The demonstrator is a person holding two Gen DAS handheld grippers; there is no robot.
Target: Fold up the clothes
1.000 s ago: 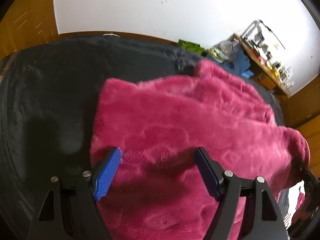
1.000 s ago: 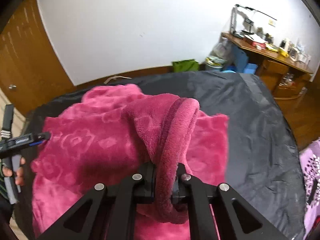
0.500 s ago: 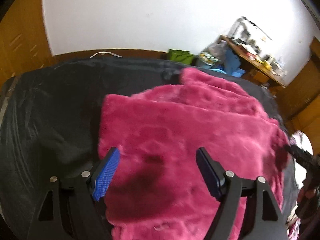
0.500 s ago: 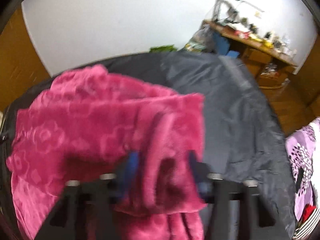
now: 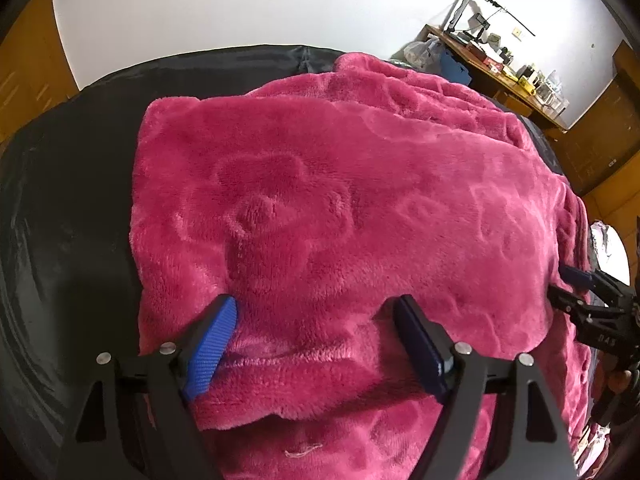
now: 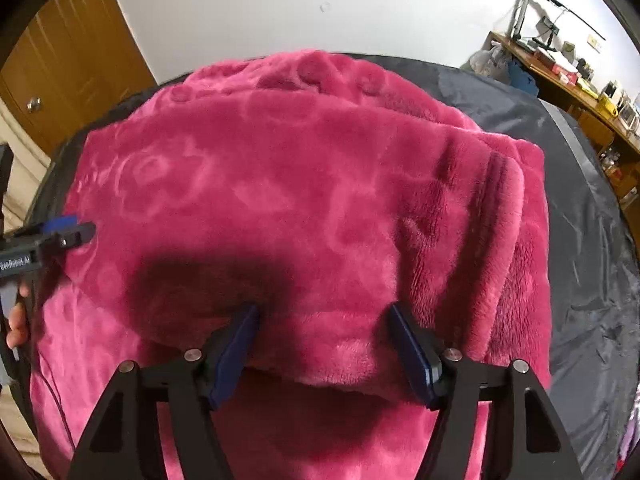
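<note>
A magenta fleece garment (image 5: 320, 180) with an embossed flower pattern lies folded over on a black sheet (image 5: 72, 200). My left gripper (image 5: 314, 304) is open, its blue pads standing wide just above the folded top layer near its front hem. In the right wrist view the same fleece (image 6: 280, 180) fills the frame, with a thick rolled edge on the right. My right gripper (image 6: 323, 312) has its jaws opening; the fold's front edge lies between the pads, which do not press it. Each gripper shows at the edge of the other's view: right gripper (image 5: 576, 288), left gripper (image 6: 68, 232).
The black sheet (image 6: 580, 240) reaches past the garment on the right. A cluttered wooden desk (image 6: 560, 68) stands at the back right and a wooden door (image 6: 60, 80) at the back left. A person's fingers (image 6: 16, 320) hold the left tool.
The right gripper let go of the raised fold of fleece, which dropped flat onto the garment. Both grippers came down closer to the fabric. The left stayed open.
</note>
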